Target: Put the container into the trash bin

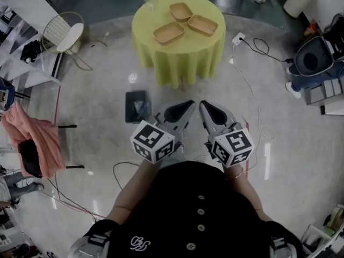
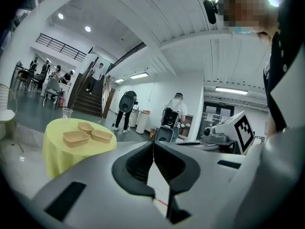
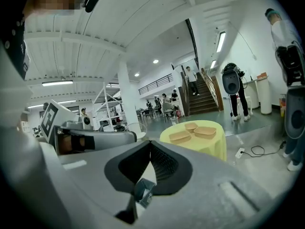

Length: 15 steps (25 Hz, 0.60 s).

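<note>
Three tan containers (image 1: 169,33) (image 2: 75,138) (image 3: 180,136) lie on a round table with a yellow cloth (image 1: 180,58), ahead of me. A dark trash bin (image 1: 136,106) stands on the floor between the table and me, to the left. I hold both grippers close to my body, side by side and pointing at the table. The left gripper (image 1: 191,104) (image 2: 153,144) is shut with nothing in it, its tips touching. The right gripper (image 1: 202,104) (image 3: 151,143) is also shut and holds nothing. Both are well short of the table and to the right of the bin.
A clear cup (image 1: 149,0) stands at the table's far left edge. A wire chair (image 1: 63,32) and a chair draped in pink cloth (image 1: 32,138) are on the left. A power strip (image 1: 238,37) and cables (image 1: 252,85) cross the floor on the right, near a blue-grey machine (image 1: 314,61).
</note>
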Available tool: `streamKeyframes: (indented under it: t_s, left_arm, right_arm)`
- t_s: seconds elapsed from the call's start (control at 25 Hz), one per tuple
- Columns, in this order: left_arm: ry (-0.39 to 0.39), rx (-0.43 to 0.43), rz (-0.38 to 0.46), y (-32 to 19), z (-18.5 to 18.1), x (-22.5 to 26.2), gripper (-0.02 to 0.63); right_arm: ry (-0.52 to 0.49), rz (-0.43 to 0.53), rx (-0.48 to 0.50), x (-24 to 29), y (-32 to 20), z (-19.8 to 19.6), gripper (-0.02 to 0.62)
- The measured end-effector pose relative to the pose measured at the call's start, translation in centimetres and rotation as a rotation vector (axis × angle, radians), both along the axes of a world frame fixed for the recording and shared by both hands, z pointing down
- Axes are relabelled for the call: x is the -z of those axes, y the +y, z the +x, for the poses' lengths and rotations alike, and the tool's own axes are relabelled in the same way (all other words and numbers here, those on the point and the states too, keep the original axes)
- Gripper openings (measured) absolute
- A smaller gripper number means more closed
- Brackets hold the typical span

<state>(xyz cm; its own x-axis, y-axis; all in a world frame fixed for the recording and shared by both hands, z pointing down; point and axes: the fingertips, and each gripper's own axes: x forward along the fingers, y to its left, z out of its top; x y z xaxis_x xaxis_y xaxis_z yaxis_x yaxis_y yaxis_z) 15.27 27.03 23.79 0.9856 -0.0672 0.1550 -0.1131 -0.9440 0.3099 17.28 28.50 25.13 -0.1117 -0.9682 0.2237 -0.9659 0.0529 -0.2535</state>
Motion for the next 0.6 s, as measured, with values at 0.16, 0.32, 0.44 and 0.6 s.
streamKeyframes:
  t_s: [0.16, 0.32, 0.44, 0.6]
  left_arm:
    - [0.001, -0.02, -0.007, -4.3, 1.6, 0.0, 0.015]
    - [-0.001, -0.037, -0.013, -7.6, 2.6, -0.4, 0.015]
    - [-0.002, -0.044, -0.019, -9.7, 3.2, -0.7, 0.015]
    - [0.0, -0.056, -0.022, -11.8, 3.7, -0.7, 0.015]
  right_arm:
    - [0.006, -0.002, -0.01, 0.0, -4.7, 1.5, 0.003]
    - [0.01, -0.006, -0.029, -0.1, -8.3, 2.9, 0.003]
    - [0.013, -0.016, -0.039, -0.5, -10.4, 3.6, 0.003]
    - [0.015, -0.019, -0.046, -0.5, -12.8, 4.2, 0.003]
